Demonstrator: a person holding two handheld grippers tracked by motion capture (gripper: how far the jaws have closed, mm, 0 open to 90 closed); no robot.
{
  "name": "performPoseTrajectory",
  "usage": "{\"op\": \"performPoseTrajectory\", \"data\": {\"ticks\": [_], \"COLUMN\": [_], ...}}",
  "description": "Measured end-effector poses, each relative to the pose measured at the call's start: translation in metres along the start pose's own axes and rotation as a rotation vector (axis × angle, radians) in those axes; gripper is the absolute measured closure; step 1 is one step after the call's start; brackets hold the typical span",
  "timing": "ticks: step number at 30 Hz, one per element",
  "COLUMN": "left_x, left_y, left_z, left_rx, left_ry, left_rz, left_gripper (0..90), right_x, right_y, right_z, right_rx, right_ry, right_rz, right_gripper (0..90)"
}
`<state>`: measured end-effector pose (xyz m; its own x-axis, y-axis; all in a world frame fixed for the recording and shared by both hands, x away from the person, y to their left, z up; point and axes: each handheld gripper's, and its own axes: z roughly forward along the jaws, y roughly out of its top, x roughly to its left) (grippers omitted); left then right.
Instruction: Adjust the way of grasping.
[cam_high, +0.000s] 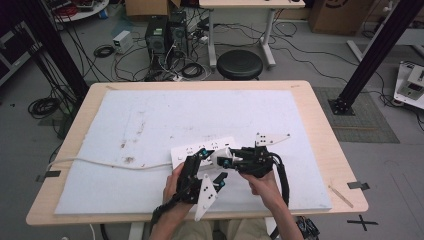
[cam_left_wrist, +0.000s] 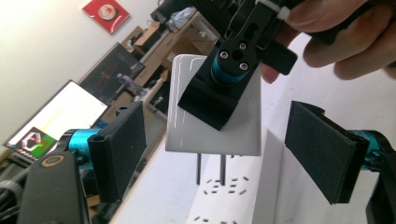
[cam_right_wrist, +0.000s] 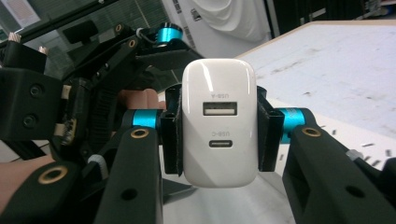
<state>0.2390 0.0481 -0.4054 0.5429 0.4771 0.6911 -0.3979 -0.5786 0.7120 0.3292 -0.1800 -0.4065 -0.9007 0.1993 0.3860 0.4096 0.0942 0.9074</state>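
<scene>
My right tool (cam_right_wrist: 218, 135) gripped the white charger (cam_right_wrist: 219, 123) just above the power strip (cam_high: 202, 150) on the table (cam_high: 320, 150), prongs not yet inserted, while my left tool (cam_left_wrist: 224, 154) stood open beside it.

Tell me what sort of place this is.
Probably a lab or workshop: computer towers stand amid loose cables on the floor, with black frame posts beside the table.

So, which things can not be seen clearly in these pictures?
- High view: the charger is tiny, half hidden by the right gripper.
- Left gripper view: whether the prongs touch the power strip is unclear.
- Right gripper view: the charger hides its own prongs.
</scene>
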Motion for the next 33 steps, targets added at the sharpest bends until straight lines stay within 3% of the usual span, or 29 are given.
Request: {"op": "performPoseTrajectory", "data": {"ticks": [5,6,7,10,12,21,22,24,26,27,33], "left_x": [0.008,0.008,0.011,0.018,0.019,0.031,0.031,0.035,0.036,0.04,0.05], "left_y": [-0.003,-0.003,-0.006,-0.01,-0.01,-0.022,-0.022,-0.026,-0.027,-0.03,-0.041], "left_z": [-0.006,-0.006,-0.009,-0.015,-0.016,-0.026,-0.026,-0.029,-0.03,-0.034,-0.042], "left_rx": [-0.024,-0.024,-0.029,-0.037,-0.033,-0.039,-0.039,-0.041,-0.039,-0.037,0.004], "left_ry": [-0.015,-0.015,-0.017,-0.026,-0.026,-0.037,-0.037,-0.043,-0.044,-0.045,-0.058], "left_rz": [-0.092,-0.092,-0.128,-0.177,-0.184,-0.32,-0.32,-0.367,-0.377,-0.424,-0.527], "left_gripper": [20.8,20.8,20.8,20.8,20.7,20.8,20.8,20.8,20.8,20.8,20.8], "right_x": [-0.001,-0.001,-0.001,-0.003,-0.003,-0.003,-0.003,-0.003,-0.003,-0.002,0.0], "right_y": [0.0,0.0,0.0,0.0,0.0,0.0,0.0,0.0,0.0,0.0,-0.003], "right_z": [-0.004,-0.004,-0.005,-0.011,-0.014,-0.021,-0.021,-0.025,-0.025,-0.028,-0.036], "right_rx": [-0.019,-0.019,-0.021,-0.033,-0.033,-0.038,-0.038,-0.045,-0.045,-0.05,-0.052], "right_ry": [-0.029,-0.029,-0.036,-0.057,-0.067,-0.104,-0.104,-0.119,-0.119,-0.132,-0.165], "right_rz": [-0.009,-0.009,-0.008,-0.01,-0.006,-0.024,-0.024,-0.027,-0.027,-0.032,-0.053], "right_gripper": [63.2,63.2,63.2,63.1,63.1,63.1,63.1,63.1,63.1,63.1,63.1]}}
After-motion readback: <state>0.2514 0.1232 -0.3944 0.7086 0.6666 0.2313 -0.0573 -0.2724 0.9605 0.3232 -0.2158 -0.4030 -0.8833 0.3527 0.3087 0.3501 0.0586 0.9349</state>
